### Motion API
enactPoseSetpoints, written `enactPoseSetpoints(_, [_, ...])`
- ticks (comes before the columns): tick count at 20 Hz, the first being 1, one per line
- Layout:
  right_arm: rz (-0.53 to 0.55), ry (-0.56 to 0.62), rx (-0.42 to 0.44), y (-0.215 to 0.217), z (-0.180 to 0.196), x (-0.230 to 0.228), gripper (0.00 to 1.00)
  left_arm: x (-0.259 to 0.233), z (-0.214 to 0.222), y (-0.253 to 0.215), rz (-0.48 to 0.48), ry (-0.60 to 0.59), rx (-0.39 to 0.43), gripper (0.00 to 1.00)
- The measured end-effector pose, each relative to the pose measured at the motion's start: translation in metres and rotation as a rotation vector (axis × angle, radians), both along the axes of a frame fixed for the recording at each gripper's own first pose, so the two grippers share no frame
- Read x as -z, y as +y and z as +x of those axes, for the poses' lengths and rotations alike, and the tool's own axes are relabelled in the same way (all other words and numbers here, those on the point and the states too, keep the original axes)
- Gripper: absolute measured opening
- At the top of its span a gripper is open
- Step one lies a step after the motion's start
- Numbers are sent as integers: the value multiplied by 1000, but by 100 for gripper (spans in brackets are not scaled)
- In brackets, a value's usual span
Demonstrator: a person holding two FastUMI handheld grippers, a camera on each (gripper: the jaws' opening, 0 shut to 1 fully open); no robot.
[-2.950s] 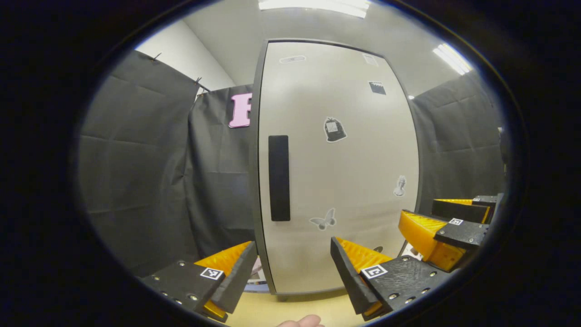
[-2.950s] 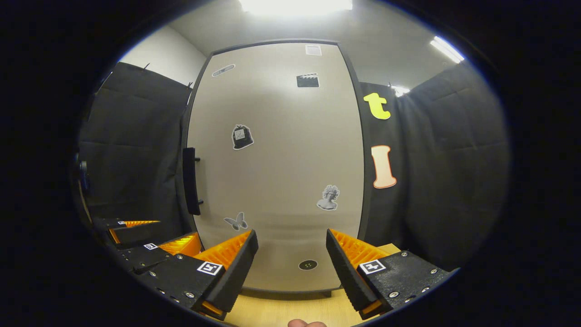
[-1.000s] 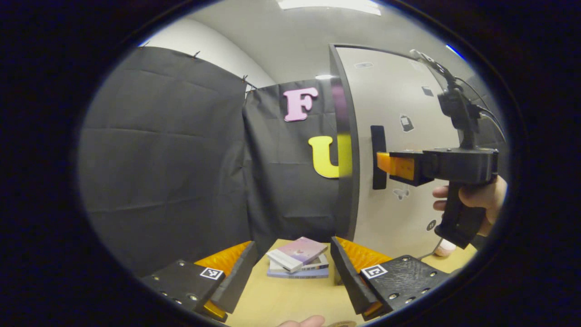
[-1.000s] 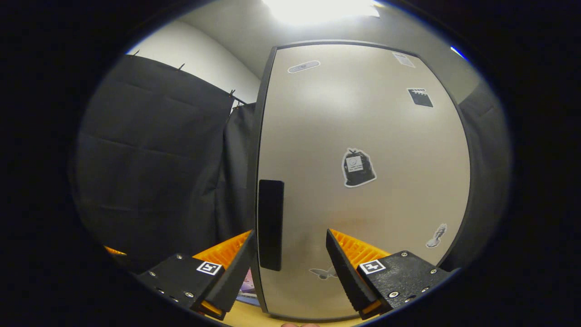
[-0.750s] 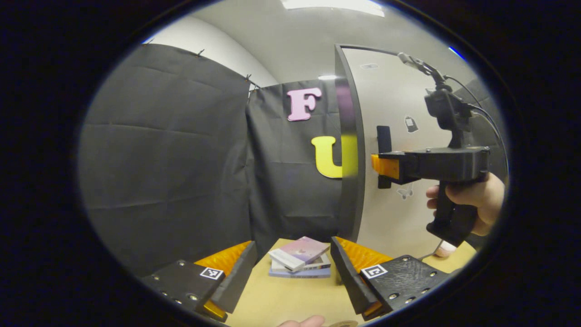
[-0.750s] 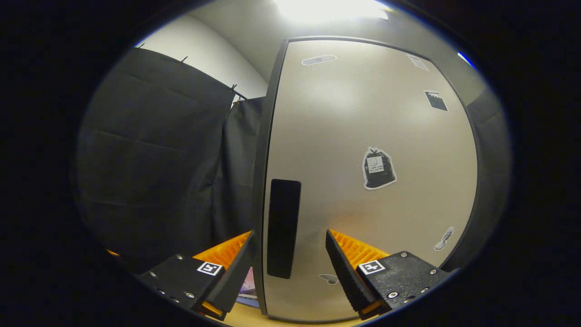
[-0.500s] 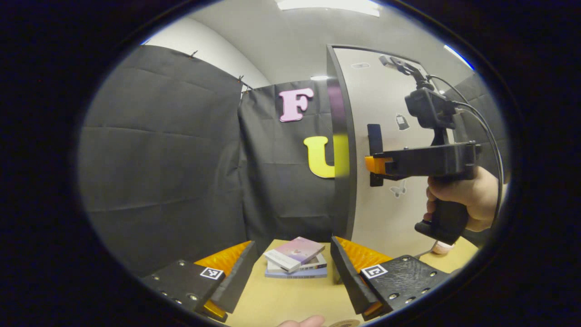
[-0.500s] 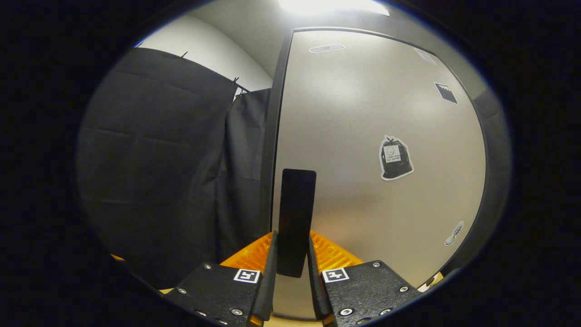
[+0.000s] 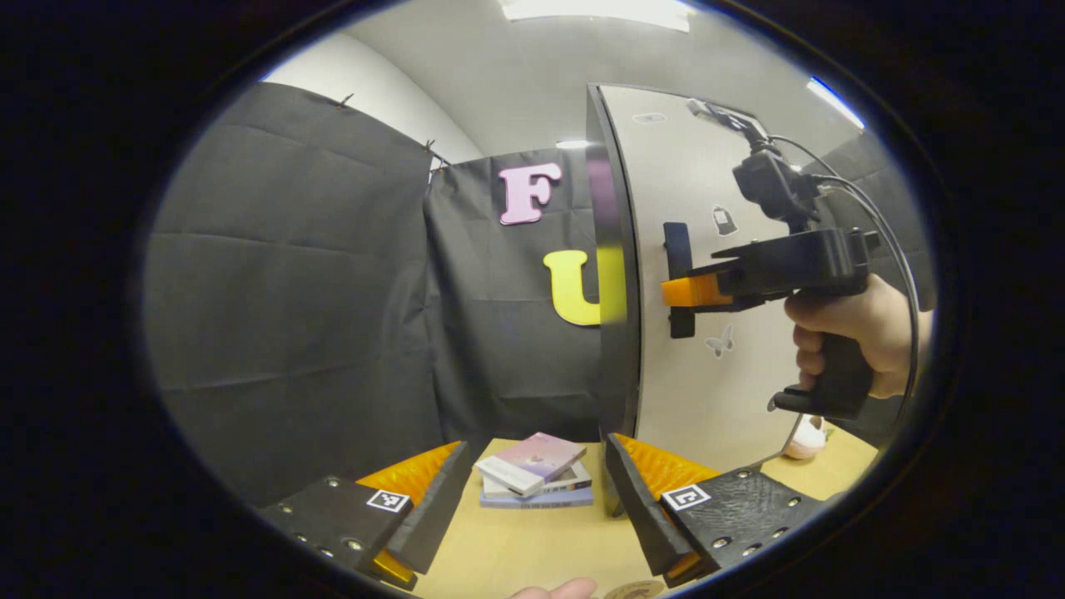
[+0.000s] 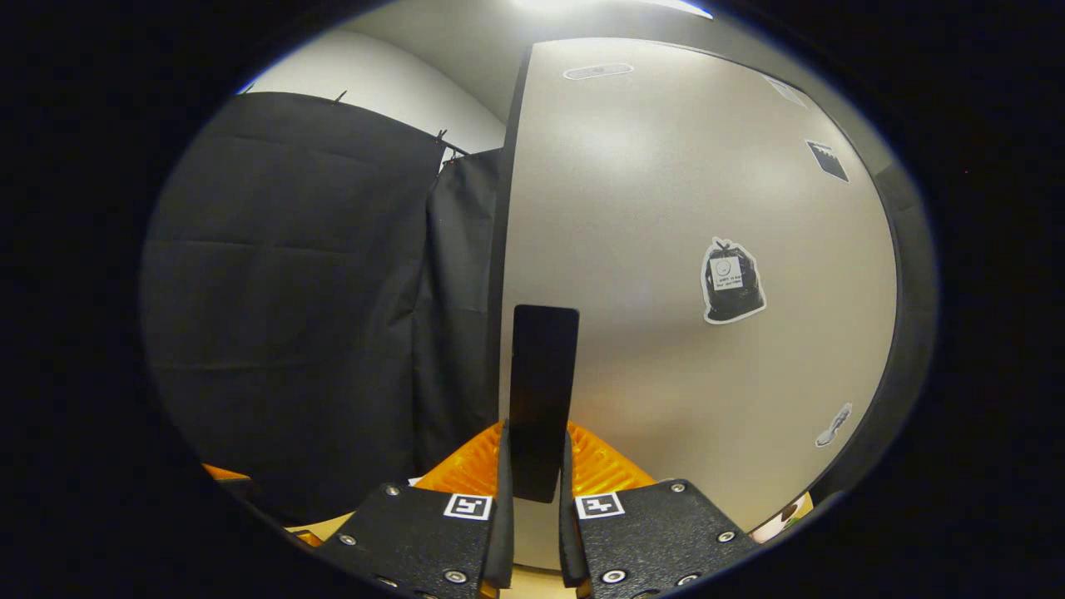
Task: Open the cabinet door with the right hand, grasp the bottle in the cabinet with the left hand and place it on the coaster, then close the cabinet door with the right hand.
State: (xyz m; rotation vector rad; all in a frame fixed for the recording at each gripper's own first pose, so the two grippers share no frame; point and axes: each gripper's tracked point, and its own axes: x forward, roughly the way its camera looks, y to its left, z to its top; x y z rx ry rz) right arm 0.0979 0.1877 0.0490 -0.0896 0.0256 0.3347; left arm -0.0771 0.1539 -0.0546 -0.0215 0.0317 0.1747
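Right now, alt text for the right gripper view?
The right gripper is closed on the dark vertical handle of the pale cabinet door. A bag-shaped sticker sits on the door, and black cloth hangs to the left.

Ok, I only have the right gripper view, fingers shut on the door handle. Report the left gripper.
Observer: The left gripper is open and holds nothing, above the table.
Operator: Say what lies ahead of it.
Observer: A stack of books on the table, beside the cabinet.
Operator: Find the coaster.
Observer: A round edge, probably the coaster, shows at the bottom of the left gripper view.
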Motion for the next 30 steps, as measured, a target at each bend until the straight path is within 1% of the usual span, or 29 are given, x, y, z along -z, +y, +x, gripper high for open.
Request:
enactPoseSetpoints(1, [1,3,-12,1,-5,0,23,0,0,1,17,4,-6,94])
enactPoseSetpoints(2, [-2,6,-25,1,-11,-1,23,-5,-2,-3,48,-7,-2,94])
enactPoseSetpoints(3, [-5,8,-38,0,-17,-2,23,-11,-2,-9,74,-23,12,96])
enactPoseSetpoints(4, [-8,11,-50,-1,-24,-4,23,-16,-6,-16,89,-35,32,94])
enactPoseSetpoints(5, [-9,14,-63,-2,-33,-6,23,-20,-11,-22,92,-42,46,97])
enactPoseSetpoints(7, [-8,19,-91,-7,-54,-6,23,-20,-14,-36,78,-45,57,97])
enactPoseSetpoints(8, [-5,23,-108,-11,-63,-6,23,-17,-13,-41,79,-43,58,94])
enactPoseSetpoints(9, [2,24,-126,-15,-74,-6,23,-16,-16,-40,89,-38,45,97])
enactPoseSetpoints(10, [7,25,-143,-20,-83,-7,23,-17,-21,-38,100,-33,25,94])
enactPoseSetpoints(12, [8,27,-175,-33,-99,-10,23,-18,-33,-39,104,-20,-4,94])
enactPoseSetpoints(15, [10,44,-214,-50,-102,-8,23,-23,-48,-44,116,-2,-43,94])
enactPoseSetpoints(17, [11,52,-233,-54,-106,-8,22,-29,-54,-57,100,-2,-48,93])
enactPoseSetpoints(18, [14,54,-242,-54,-108,-8,23,-27,-56,-62,89,3,-46,96])
enactPoseSetpoints(19, [19,56,-250,-56,-113,-8,23,-25,-58,-68,84,8,-40,96])
enactPoseSetpoints(20, [23,59,-252,-59,-118,-9,23,-27,-59,-71,89,9,-43,94])
enactPoseSetpoints(21, [21,60,-252,-63,-125,-9,23,-27,-61,-72,92,9,-49,93])
enactPoseSetpoints(24, [24,63,-245,-80,-139,-8,23,-35,-67,-83,80,6,-44,94])
enactPoseSetpoints(25, [28,65,-239,-84,-142,-8,23,-35,-69,-89,76,7,-39,97])
enactPoseSetpoints(26, [29,64,-233,-89,-145,-9,22,-37,-70,-94,74,8,-35,94])
enactPoseSetpoints(27, [32,62,-227,-94,-149,-7,22,-36,-70,-96,76,18,-36,94])
enactPoseSetpoints(28, [39,62,-220,-100,-154,-7,22,-34,-71,-100,76,33,-37,96])
enactPoseSetpoints(30, [44,65,-195,-112,-164,-8,22,-36,-67,-114,59,37,-24,95])
